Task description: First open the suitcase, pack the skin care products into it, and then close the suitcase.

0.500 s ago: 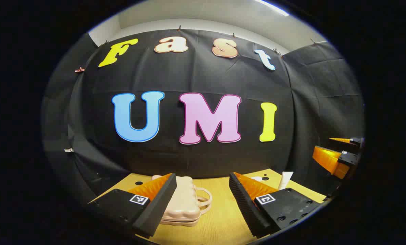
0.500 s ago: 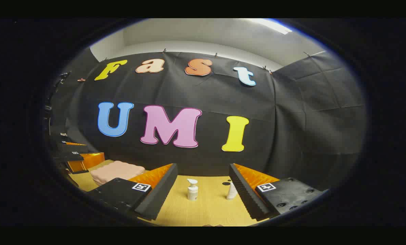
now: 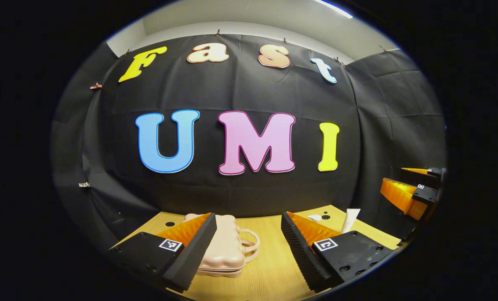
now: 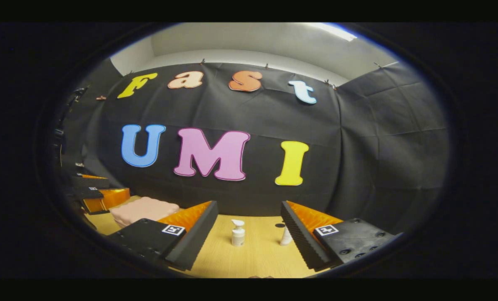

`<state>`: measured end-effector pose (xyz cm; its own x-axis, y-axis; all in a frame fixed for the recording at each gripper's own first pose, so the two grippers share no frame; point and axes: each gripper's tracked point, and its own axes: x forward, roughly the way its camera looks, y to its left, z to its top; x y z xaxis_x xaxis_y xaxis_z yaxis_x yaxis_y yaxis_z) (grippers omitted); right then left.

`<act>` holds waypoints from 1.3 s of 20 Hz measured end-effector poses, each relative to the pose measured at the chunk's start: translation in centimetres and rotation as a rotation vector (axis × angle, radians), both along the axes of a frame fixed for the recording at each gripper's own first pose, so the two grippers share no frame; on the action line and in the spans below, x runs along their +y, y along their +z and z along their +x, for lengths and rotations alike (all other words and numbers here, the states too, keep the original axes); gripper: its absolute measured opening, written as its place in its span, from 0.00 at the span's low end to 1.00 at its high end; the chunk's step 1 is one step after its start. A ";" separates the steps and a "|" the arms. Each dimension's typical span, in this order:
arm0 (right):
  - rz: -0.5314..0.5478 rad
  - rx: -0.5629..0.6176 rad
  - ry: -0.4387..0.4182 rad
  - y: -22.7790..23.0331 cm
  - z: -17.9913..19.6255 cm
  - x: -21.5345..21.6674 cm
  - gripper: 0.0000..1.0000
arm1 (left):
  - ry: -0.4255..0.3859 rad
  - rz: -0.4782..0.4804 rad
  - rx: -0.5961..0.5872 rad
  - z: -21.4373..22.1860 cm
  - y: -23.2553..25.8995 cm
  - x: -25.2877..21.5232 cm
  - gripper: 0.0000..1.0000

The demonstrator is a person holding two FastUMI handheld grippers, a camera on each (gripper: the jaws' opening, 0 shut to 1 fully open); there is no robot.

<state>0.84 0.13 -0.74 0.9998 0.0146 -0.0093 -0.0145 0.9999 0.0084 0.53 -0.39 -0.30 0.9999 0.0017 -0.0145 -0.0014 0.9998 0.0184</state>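
While suitcase point(image 3: 222, 251) lies closed, both hand-held grippers gape, empty

In the left gripper view, the right gripper point(image 3: 412, 190) at the right edge has drawn its fingers closer together and sits slightly lower; the suitcase point(image 3: 224, 251) appears marginally higher.

Wall: a black cloth point(image 3: 249, 196) hangs across the middle of the frame.
Ceiling: pale grey point(image 4: 249, 39), at the top.
Light: a bright strip point(image 4: 336, 31), upper right.
Worktop: yellow wood point(image 4: 253, 255), at the bottom.
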 end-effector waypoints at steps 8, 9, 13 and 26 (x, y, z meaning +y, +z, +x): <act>0.002 0.007 -0.009 -0.4 0.6 -0.4 0.97 | 0.012 -0.015 0.025 0.8 -1.2 0.4 0.99; -0.001 0.010 -0.009 -0.6 0.8 -0.5 0.97 | 0.009 -0.013 0.037 1.2 -1.5 0.3 0.99; -0.015 0.021 -0.010 -0.9 1.3 -1.0 0.97 | -0.018 -0.013 0.088 3.8 -3.9 -1.4 0.99; -0.147 0.103 0.043 -7.4 5.5 -2.4 0.96 | -0.057 0.062 0.349 21.2 -18.1 -6.9 0.97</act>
<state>6.37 -2.30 -8.12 0.9920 0.0481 -0.1169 -0.0638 0.9890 -0.1337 21.74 -7.27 -18.42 0.9332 -0.0419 -0.3570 0.0711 0.9951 0.0691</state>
